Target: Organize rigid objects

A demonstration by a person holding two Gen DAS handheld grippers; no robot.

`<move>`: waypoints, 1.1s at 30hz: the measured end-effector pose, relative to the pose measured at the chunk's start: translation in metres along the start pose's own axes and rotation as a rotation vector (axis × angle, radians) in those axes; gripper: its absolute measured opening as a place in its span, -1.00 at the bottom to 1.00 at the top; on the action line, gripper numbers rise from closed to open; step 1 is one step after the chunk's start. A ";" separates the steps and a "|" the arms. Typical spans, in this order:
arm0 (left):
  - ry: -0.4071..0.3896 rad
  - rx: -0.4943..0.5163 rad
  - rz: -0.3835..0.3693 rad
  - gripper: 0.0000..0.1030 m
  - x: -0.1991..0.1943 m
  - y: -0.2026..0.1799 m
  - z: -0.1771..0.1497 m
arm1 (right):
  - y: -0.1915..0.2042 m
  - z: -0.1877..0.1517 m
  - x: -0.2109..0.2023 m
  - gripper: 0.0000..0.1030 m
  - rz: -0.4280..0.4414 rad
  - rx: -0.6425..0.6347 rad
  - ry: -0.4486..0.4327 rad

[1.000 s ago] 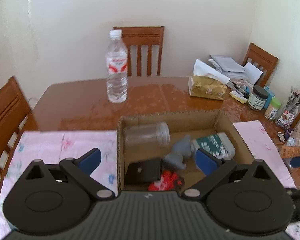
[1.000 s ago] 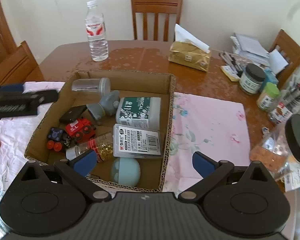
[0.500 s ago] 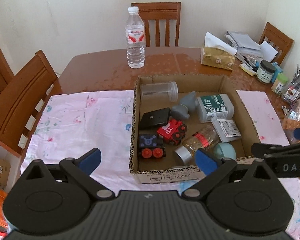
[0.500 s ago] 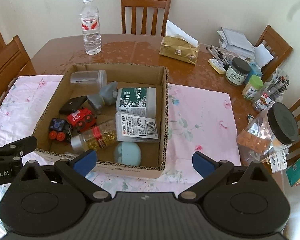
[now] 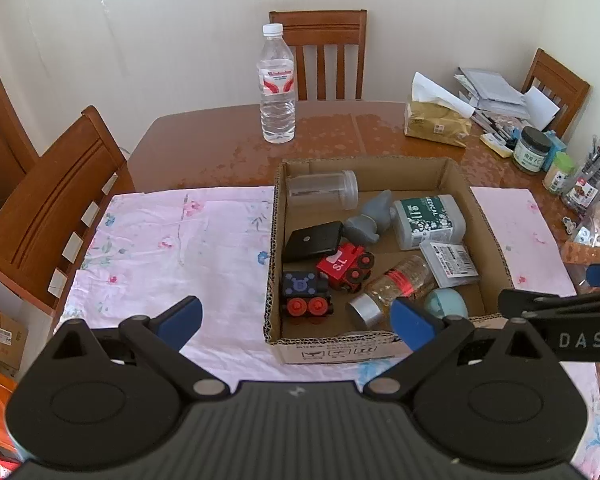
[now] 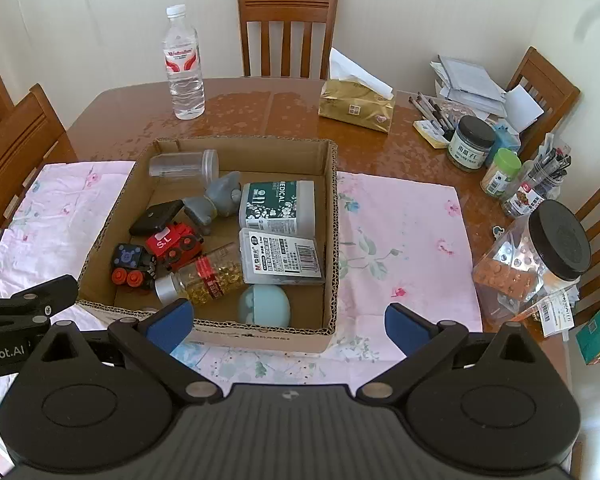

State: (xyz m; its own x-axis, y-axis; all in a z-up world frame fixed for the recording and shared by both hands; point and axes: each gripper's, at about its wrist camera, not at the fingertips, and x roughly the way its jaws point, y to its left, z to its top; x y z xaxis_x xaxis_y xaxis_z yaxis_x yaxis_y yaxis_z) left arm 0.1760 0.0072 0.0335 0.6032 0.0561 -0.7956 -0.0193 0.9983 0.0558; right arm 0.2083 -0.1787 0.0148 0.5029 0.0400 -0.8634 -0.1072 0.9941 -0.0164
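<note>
Both claws, left claw [image 5: 296, 318] and right claw [image 6: 288, 322], spread empty before the cluttered cardboard box [image 6: 332, 200].

Cardboard box [image 6: 332, 184], open-topped, on a pink floral cloth [image 6: 400, 220]. Contents, clock positions within the box:
- Clear plastic jar [image 6: 182, 165], on its side, 11 o'clock.
- Grey elephant figure [image 6: 216, 200], centre, toward 12.
- White "MEDICAL" bottle [image 6: 278, 208], lying flat, 2 o'clock.
- Black case [image 6: 156, 218], 9 o'clock.
- Red toy engine [image 6: 174, 245] and black toy car [image 6: 134, 266], coupled, 8 o'clock.
- Capsule bottle [image 6: 204, 276], silver cap, on its side, 6 o'clock.
- Labelled flat pack [image 6: 280, 256], 4 o'clock.
- Pale blue round case [image 6: 264, 306], 5 o'clock.
</note>
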 end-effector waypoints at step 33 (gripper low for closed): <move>0.025 -0.001 0.019 0.95 -0.002 -0.001 0.000 | 0.000 0.001 -0.002 1.00 -0.008 0.009 -0.002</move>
State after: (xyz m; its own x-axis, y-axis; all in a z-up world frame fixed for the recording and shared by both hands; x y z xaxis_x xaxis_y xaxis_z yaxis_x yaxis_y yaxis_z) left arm 0.1745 0.0064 0.0348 0.5829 0.0757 -0.8090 -0.0316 0.9970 0.0706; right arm 0.2083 -0.1787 0.0166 0.5053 0.0324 -0.8624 -0.0954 0.9953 -0.0185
